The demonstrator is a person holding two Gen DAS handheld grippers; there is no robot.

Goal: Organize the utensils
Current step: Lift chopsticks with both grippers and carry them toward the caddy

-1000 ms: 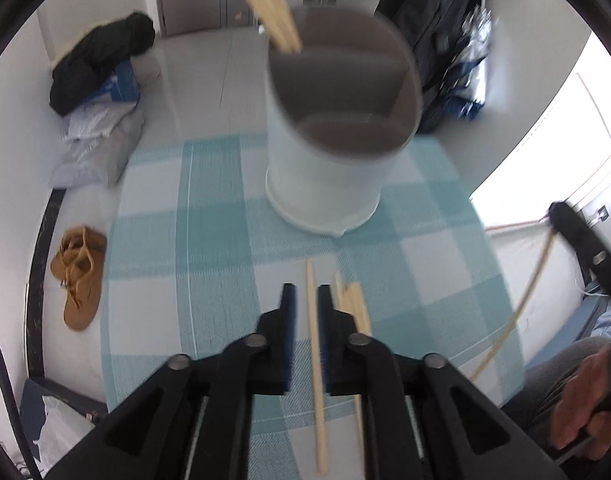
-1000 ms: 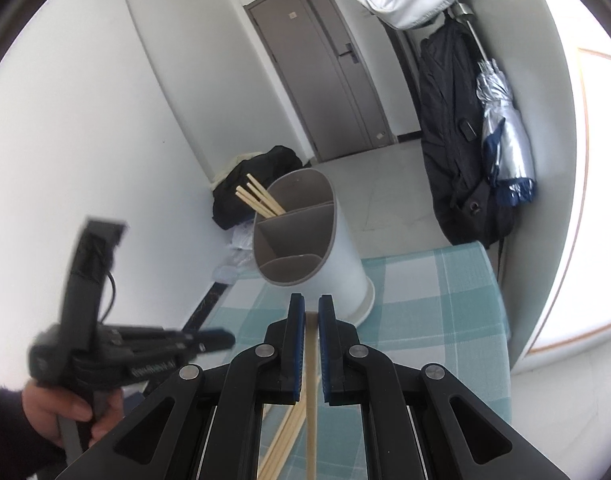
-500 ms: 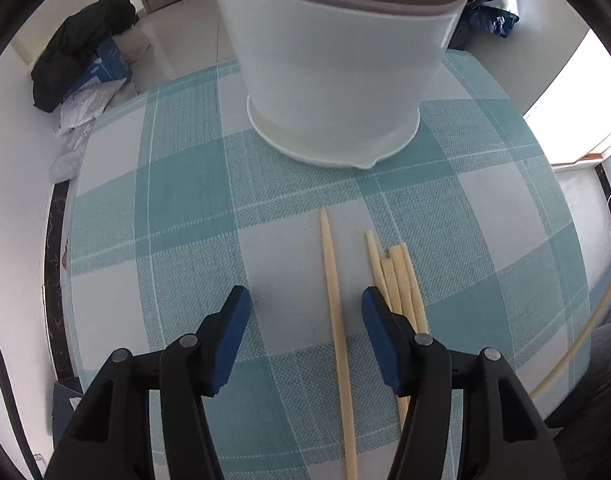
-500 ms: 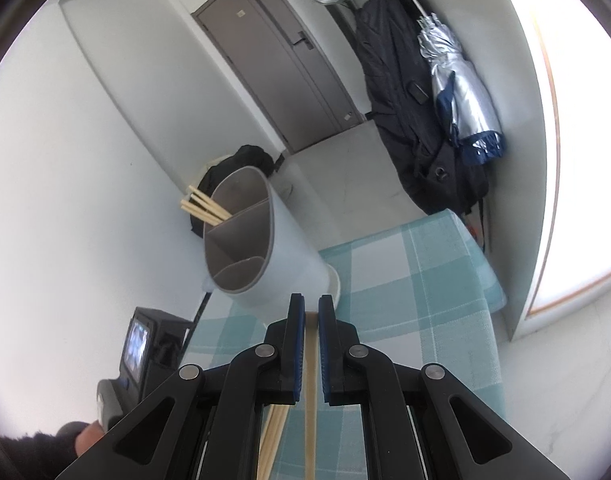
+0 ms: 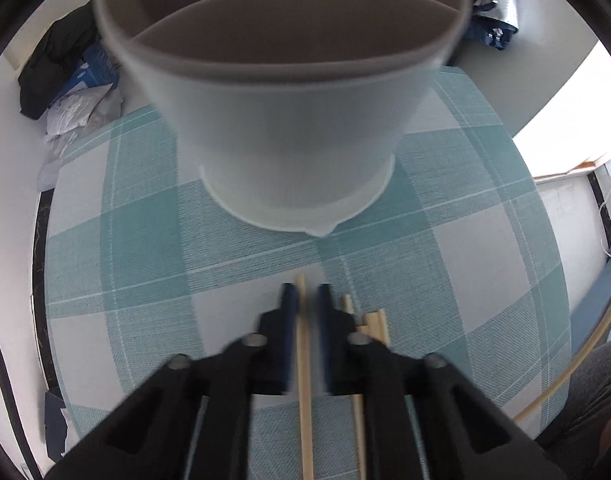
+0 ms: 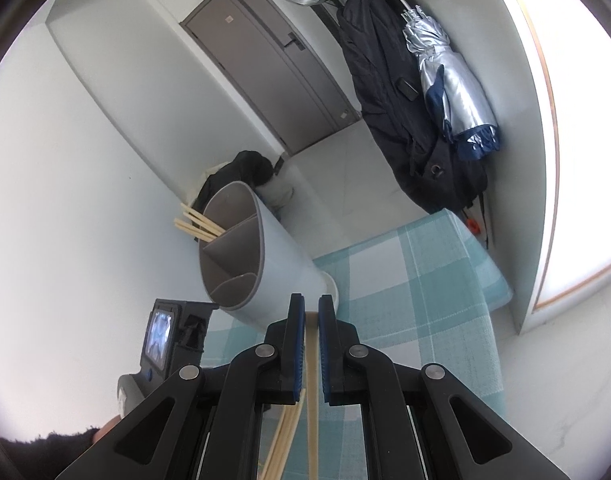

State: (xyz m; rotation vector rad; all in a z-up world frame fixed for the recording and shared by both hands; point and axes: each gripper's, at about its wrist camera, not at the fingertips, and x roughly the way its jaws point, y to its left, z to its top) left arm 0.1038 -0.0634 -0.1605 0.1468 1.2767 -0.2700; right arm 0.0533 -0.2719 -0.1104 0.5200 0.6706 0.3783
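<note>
Left gripper (image 5: 304,296) clamped on single chopstick (image 5: 304,380) lying on checked cloth (image 5: 125,280) just before divided utensil holder (image 5: 281,120). Right gripper (image 6: 311,312) pinching another chopstick (image 6: 312,400). Advice: lift straight, keep stick level, clear loose chopsticks (image 5: 371,320) beside, drop into compartment with stored chopsticks (image 6: 197,222).

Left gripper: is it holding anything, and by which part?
Yes: the left gripper has closed on a pale wooden chopstick lying on the checked cloth, near its far tip.
</note>
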